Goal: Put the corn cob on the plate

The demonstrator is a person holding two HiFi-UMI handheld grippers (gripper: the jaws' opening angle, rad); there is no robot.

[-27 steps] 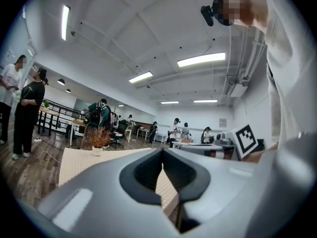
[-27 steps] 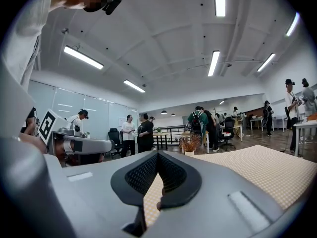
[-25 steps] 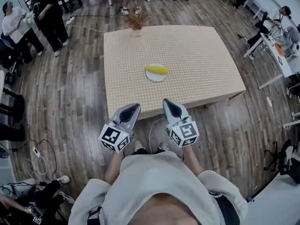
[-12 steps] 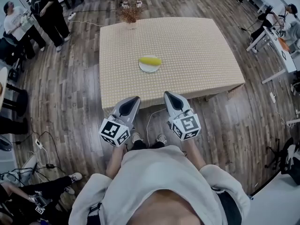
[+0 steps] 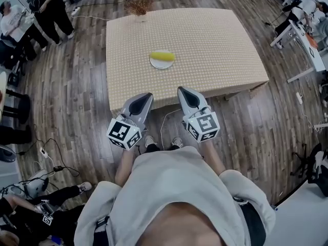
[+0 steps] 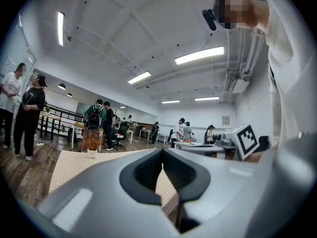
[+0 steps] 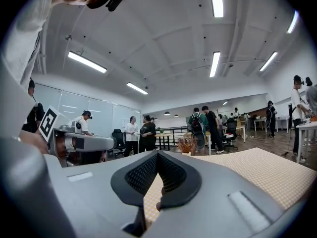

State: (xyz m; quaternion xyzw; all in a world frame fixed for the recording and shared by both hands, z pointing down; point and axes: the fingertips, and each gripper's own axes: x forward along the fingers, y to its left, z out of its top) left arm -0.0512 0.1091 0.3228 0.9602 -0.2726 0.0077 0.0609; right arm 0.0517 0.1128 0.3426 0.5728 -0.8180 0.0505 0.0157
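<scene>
I see the corn cob (image 5: 162,56) lying across the white plate (image 5: 161,65), near the middle of the bench (image 5: 215,45) with its beige checked cloth. A small pot of dried plant (image 5: 137,6) stands at the bench's far edge, well apart from the plate.

The left hand-held gripper (image 5: 144,96) and the right hand-held gripper (image 5: 183,91) sit side by side at the near edge of the bench, pointing level towards it and well short of the plate. In the left gripper view the left one's pads meet at the tips (image 6: 162,151) with nothing between them. The right gripper view shows the same (image 7: 157,153): narrow, closed, holding nothing, with only the cloth showing beyond the jaws.

Each gripper's marker cube (image 5: 124,133) faces up at me. Beyond the bench, on the wooden floor (image 5: 87,101), people (image 5: 51,9) stand at the upper left.
</scene>
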